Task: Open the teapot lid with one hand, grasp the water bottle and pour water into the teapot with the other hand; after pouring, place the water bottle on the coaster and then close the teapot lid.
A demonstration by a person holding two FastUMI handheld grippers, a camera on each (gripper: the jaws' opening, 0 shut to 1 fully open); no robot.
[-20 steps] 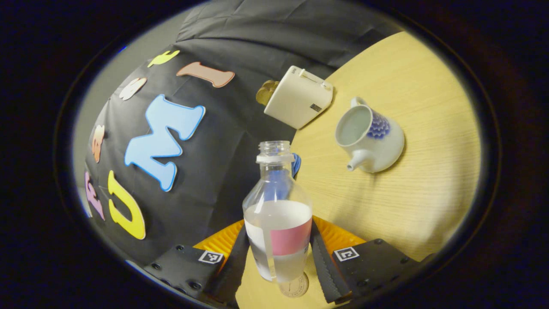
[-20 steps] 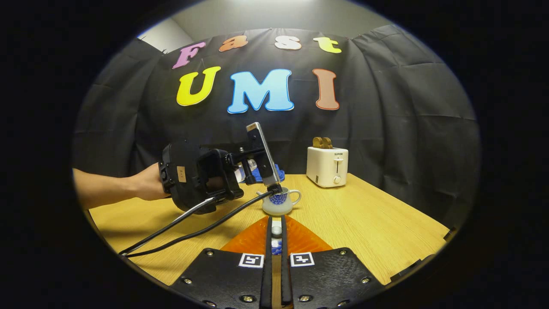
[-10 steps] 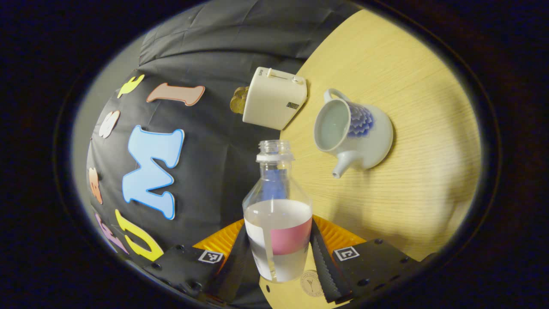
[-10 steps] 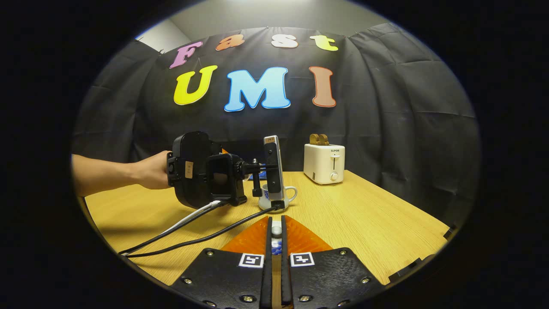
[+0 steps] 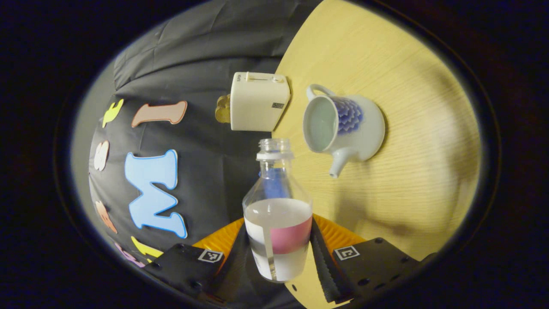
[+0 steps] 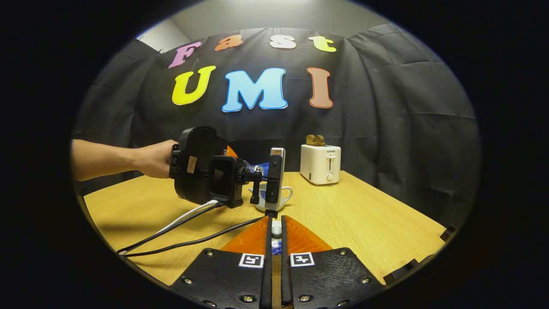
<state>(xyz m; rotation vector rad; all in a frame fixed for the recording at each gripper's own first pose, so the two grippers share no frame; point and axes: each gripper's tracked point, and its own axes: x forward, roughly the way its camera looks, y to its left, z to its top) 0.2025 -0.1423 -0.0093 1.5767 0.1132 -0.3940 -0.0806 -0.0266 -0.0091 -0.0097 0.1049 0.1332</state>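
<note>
Spreading ahead of both tongs, the wooden worktop [image 5: 411, 128] carries the open teapot [image 5: 343, 124], which sits ahead and to the right of the left tongs [image 5: 281, 253] and just past the bottle's mouth. Glazed ceramic, it looks heavy, rigid and chippable, so it is best left standing. The water bottle [image 5: 276, 214] is pinched at its labelled belly between the left tongs' fingers [image 5: 321, 257]; thin clear plastic, partly full, it is likely light, slick and easy to dent, so a firm hold low on the label seems right. Smallest, the teapot lid [image 6: 276, 231] sits nipped by its knob in the right tongs [image 6: 276, 257], whose fingers are nearly pressed together; it looks small and fragile.
</note>
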